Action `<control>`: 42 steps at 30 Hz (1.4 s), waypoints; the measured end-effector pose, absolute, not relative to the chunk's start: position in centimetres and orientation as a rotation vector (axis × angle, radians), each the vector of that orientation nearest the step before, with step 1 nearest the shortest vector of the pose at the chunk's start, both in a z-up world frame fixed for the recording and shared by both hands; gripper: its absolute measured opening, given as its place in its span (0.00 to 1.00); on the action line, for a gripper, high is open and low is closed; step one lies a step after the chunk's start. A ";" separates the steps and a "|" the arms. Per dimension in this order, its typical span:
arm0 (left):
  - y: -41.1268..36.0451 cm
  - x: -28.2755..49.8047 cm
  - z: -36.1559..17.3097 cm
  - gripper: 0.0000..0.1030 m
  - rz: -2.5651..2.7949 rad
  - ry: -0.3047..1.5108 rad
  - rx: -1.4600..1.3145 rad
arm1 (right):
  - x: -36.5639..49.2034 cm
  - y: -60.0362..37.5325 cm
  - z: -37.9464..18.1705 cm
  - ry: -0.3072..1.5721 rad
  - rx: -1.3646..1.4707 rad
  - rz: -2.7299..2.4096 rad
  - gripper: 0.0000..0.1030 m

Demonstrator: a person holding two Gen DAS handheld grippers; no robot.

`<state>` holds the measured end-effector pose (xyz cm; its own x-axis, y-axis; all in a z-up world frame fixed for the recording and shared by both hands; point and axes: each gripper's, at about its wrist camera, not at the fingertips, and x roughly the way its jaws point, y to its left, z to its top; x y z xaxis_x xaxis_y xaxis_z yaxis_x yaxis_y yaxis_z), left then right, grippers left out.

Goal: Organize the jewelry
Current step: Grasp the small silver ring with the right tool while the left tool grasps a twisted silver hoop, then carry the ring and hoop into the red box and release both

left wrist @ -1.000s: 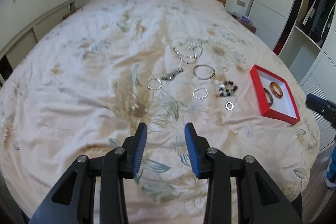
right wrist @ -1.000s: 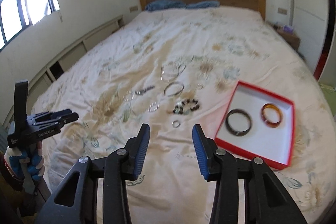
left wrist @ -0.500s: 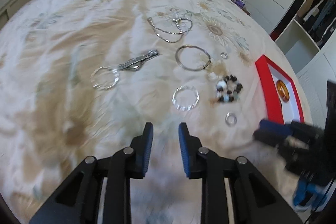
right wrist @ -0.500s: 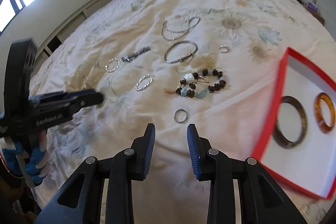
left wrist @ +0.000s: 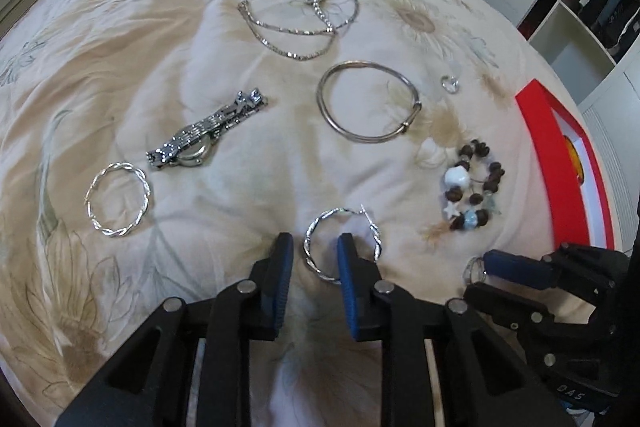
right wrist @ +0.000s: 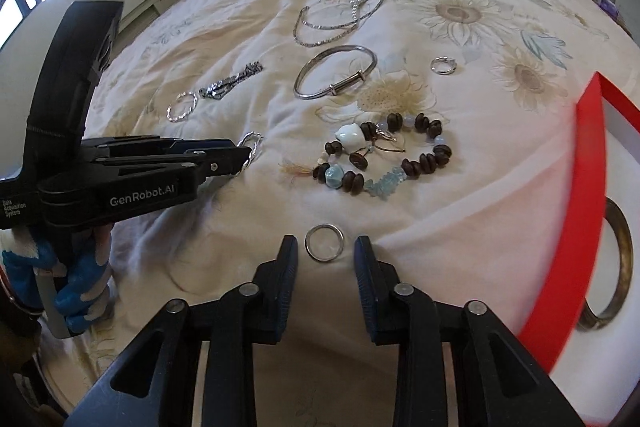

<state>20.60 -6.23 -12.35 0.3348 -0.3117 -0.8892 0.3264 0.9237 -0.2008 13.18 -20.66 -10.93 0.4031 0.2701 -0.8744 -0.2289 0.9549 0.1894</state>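
Both grippers lined up on small silver pieces, nothing pinched yet

Left gripper [left wrist: 314, 253] is spread, its left rim straddled: twisted hoop earring [left wrist: 341, 245], flat on the duvet [left wrist: 168, 39], post pointed away. Right gripper [right wrist: 326, 253] is spread around the plain ring [right wrist: 324, 242]. Both are judged light, stiff, slippery; rims should be pinched. Red box [right wrist: 576, 227] sits right.

Spread across the bedspread [left wrist: 168, 39]: necklaces [left wrist: 298, 23] at upper centre, bangle [left wrist: 368, 103] just below, watch [left wrist: 208, 137] left of centre, twisted hoop [left wrist: 118, 199] at far left, second hoop [left wrist: 342, 245] at lower centre, beaded bracelet [left wrist: 474, 187] to the right, small ring [left wrist: 450, 83] above it, box [left wrist: 560, 163] at the right edge. In the right wrist view, plain ring [right wrist: 324, 242] at lower centre.
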 end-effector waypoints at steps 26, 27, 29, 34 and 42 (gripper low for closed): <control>-7.2 14.5 -4.5 0.04 -0.410 1.018 0.048 | 6.9 -22.0 -4.3 0.968 0.097 0.309 0.20; -7.9 14.1 -4.0 0.04 -0.423 1.011 0.053 | 6.4 -22.7 -3.9 0.960 0.104 0.295 0.20; -9.3 13.6 -3.3 0.04 -0.448 1.003 0.058 | 5.6 -24.5 -3.1 0.944 0.115 0.261 0.20; -15.3 12.7 -2.0 0.04 -0.538 0.984 0.104 | 4.1 -30.3 -2.1 0.922 0.135 0.155 0.20; -26.8 14.1 -2.5 0.04 -0.660 0.978 0.199 | 5.7 -39.6 -2.3 0.924 0.121 0.019 0.20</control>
